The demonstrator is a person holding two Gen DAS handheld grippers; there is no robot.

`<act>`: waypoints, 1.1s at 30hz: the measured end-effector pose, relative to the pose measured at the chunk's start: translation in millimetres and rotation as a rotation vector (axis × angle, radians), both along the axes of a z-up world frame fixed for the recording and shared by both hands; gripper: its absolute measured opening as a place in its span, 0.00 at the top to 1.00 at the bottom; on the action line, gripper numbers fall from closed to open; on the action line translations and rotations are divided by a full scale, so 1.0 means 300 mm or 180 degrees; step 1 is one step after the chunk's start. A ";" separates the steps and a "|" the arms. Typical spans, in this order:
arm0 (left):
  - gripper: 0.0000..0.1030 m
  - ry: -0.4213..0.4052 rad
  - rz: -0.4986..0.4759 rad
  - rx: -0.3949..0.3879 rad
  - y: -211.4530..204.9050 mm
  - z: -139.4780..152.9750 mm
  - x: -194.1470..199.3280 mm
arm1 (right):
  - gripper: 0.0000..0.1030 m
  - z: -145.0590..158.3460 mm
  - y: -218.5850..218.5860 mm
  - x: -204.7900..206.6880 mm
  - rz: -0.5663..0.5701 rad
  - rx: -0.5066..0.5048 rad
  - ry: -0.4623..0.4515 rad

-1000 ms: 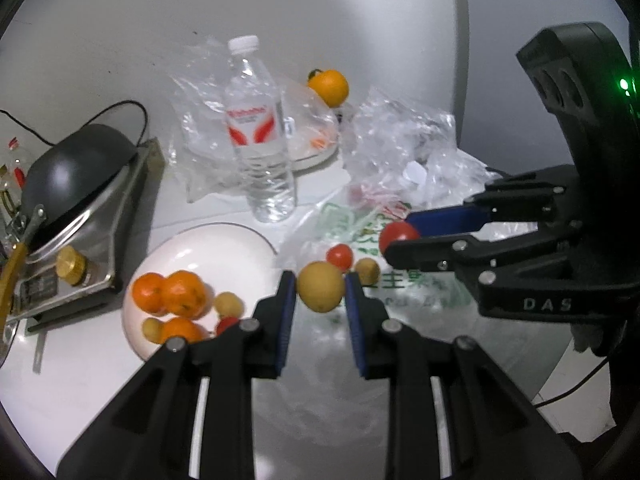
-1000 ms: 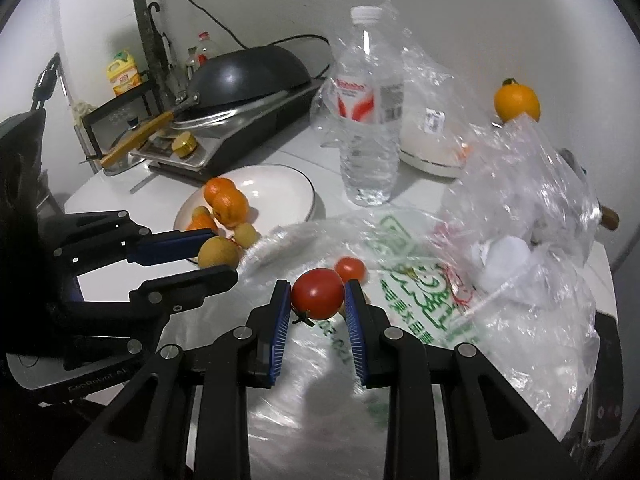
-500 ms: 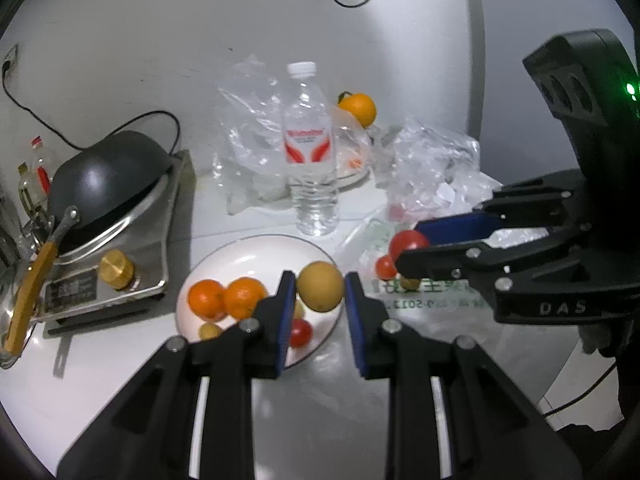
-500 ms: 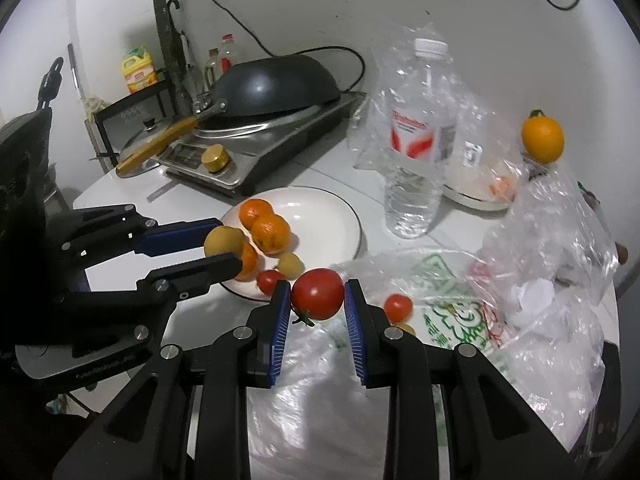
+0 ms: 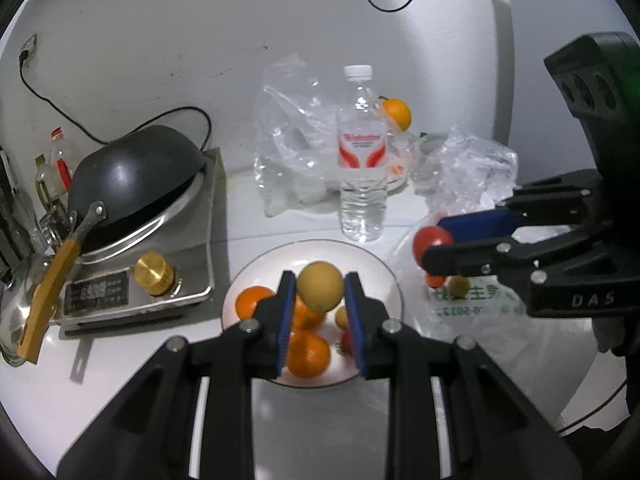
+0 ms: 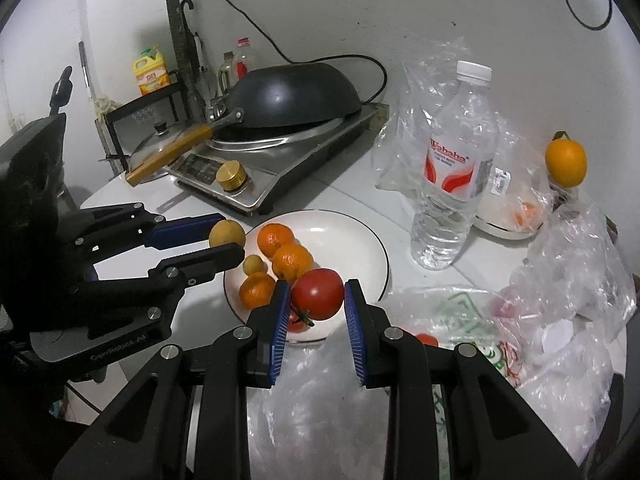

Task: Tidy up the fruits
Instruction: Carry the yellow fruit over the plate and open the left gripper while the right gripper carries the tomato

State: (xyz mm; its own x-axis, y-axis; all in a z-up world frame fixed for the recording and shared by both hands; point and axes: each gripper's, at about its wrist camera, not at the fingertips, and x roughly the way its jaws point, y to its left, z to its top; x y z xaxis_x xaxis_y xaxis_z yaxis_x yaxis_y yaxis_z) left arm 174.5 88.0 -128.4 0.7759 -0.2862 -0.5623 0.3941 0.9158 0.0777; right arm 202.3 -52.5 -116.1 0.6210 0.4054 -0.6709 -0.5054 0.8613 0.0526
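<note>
My left gripper [image 5: 320,292] is shut on a round yellow fruit [image 5: 320,285] and holds it above the white plate [image 5: 380,268]. The plate holds several oranges [image 5: 308,354], small yellow fruits and a small tomato. My right gripper [image 6: 316,300] is shut on a red tomato [image 6: 318,294] and holds it above the near edge of the plate [image 6: 360,248]. It shows in the left wrist view [image 5: 436,242] to the right of the plate. A small tomato [image 6: 426,339] lies on the printed plastic bag [image 6: 460,316].
A water bottle [image 6: 454,176] stands behind the plate. A black wok [image 6: 292,96] sits on a cooker [image 6: 280,176] at the left. An orange [image 6: 565,163] sits at the back right, above a bagged dish [image 6: 508,216]. Crumpled clear bags [image 6: 580,264] lie at the right.
Both grippers have moved left from the plastic bag toward the plate, each carrying its fruit. The left one now hangs over the plate's middle.
</note>
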 end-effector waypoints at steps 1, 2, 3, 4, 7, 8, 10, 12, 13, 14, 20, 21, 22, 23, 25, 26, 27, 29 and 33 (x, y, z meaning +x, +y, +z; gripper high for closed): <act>0.75 -0.0001 0.0008 0.0009 0.002 -0.002 0.008 | 0.71 -0.003 0.000 0.008 0.0004 0.0005 0.0005; 0.75 0.0003 0.0018 0.0020 0.005 -0.005 0.021 | 0.71 -0.008 0.001 0.022 0.0012 0.0009 0.0013; 0.75 0.0008 0.0023 0.0026 0.007 -0.008 0.029 | 0.71 -0.011 0.002 0.031 0.0014 0.0012 0.0018; 0.75 0.0018 0.0030 0.0042 0.009 -0.015 0.047 | 0.71 -0.015 0.001 0.043 0.0015 0.0021 0.0028; 0.75 0.0036 0.0052 0.0076 0.007 -0.029 0.091 | 0.71 -0.030 0.000 0.076 0.0016 0.0039 0.0051; 0.75 0.0042 0.0057 0.0087 0.007 -0.034 0.105 | 0.71 -0.035 -0.001 0.087 0.0016 0.0046 0.0057; 0.75 0.0071 0.0070 0.0114 0.006 -0.051 0.145 | 0.71 -0.043 -0.006 0.107 0.0011 0.0068 0.0069; 0.75 0.0082 0.0082 0.0134 0.002 -0.062 0.176 | 0.71 -0.055 -0.014 0.131 0.0000 0.0091 0.0087; 0.75 0.0088 0.0094 0.0147 0.000 -0.069 0.195 | 0.71 -0.060 -0.019 0.141 -0.0010 0.0100 0.0092; 0.75 0.0093 0.0100 0.0156 0.000 -0.074 0.209 | 0.71 -0.066 -0.023 0.151 -0.0014 0.0112 0.0103; 0.75 0.0211 0.0158 0.0257 -0.009 -0.138 0.312 | 0.71 -0.103 -0.054 0.203 -0.0050 0.0161 0.0181; 0.75 0.0231 0.0178 0.0284 -0.011 -0.151 0.329 | 0.71 -0.109 -0.057 0.210 -0.0056 0.0163 0.0195; 0.75 0.0246 0.0187 0.0299 -0.013 -0.160 0.337 | 0.71 -0.116 -0.062 0.218 -0.0066 0.0163 0.0208; 0.75 0.0269 0.0192 0.0308 -0.015 -0.168 0.349 | 0.71 -0.122 -0.065 0.224 -0.0073 0.0166 0.0220; 0.75 0.0317 0.0229 0.0344 -0.017 -0.188 0.372 | 0.71 -0.132 -0.073 0.235 -0.0080 0.0172 0.0240; 0.75 0.0349 0.0247 0.0363 -0.017 -0.198 0.382 | 0.71 -0.138 -0.076 0.240 -0.0088 0.0174 0.0252; 0.75 0.0388 0.0264 0.0377 -0.017 -0.207 0.392 | 0.71 -0.144 -0.078 0.245 -0.0095 0.0179 0.0263; 0.75 0.0446 0.0276 0.0396 -0.022 -0.220 0.404 | 0.71 -0.153 -0.079 0.252 -0.0102 0.0180 0.0282; 0.75 0.0476 0.0297 0.0425 -0.026 -0.235 0.415 | 0.71 -0.163 -0.083 0.258 -0.0107 0.0173 0.0304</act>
